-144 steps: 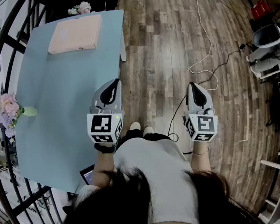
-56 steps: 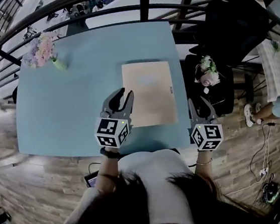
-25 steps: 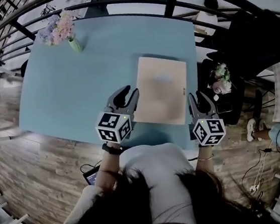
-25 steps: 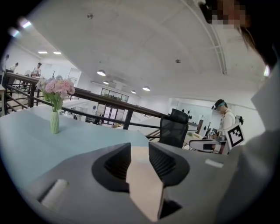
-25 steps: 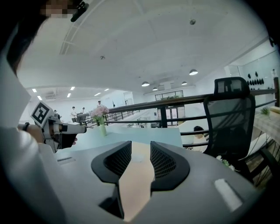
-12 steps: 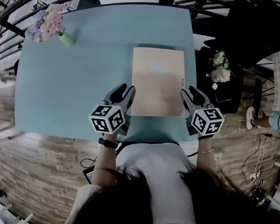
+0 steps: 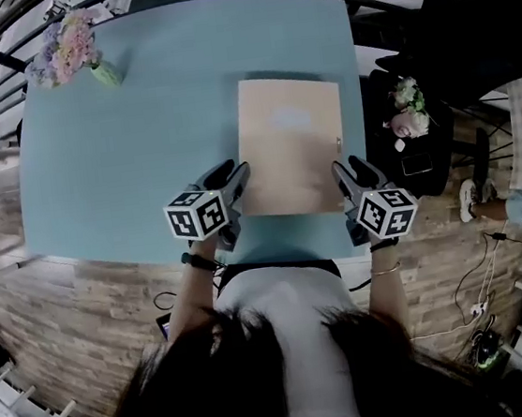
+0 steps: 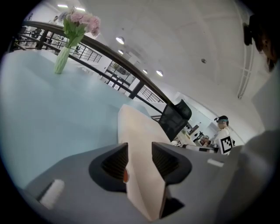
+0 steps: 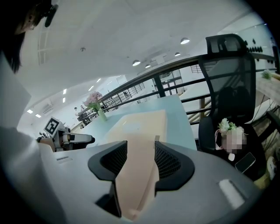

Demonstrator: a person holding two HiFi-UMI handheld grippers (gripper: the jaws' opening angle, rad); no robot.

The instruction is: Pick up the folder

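Desk [image 7: 141,151]: pale blue, fills the upper half of the head view. Folder [image 7: 291,147]: tan, lying flat on the desk right of centre, close to the desk's right edge. Its long axis runs up the frame, away from the person, and its near short edge is towards the lower frame. Left gripper [image 7: 231,176]: at the folder's lower left corner. Right gripper [image 7: 349,171]: at its lower right corner. Neither hand is the nearer; the two flank the near edge about evenly, and the folder extends straight ahead of both. Each gripper view shows a near corner of the folder lying in the gap between that gripper's jaws. Both pairs of jaws have just been opening and stand partly apart, wider than the thin folder, gripping nothing. Assessment: folder not yet lifted; closing on both corners is the step outstanding.
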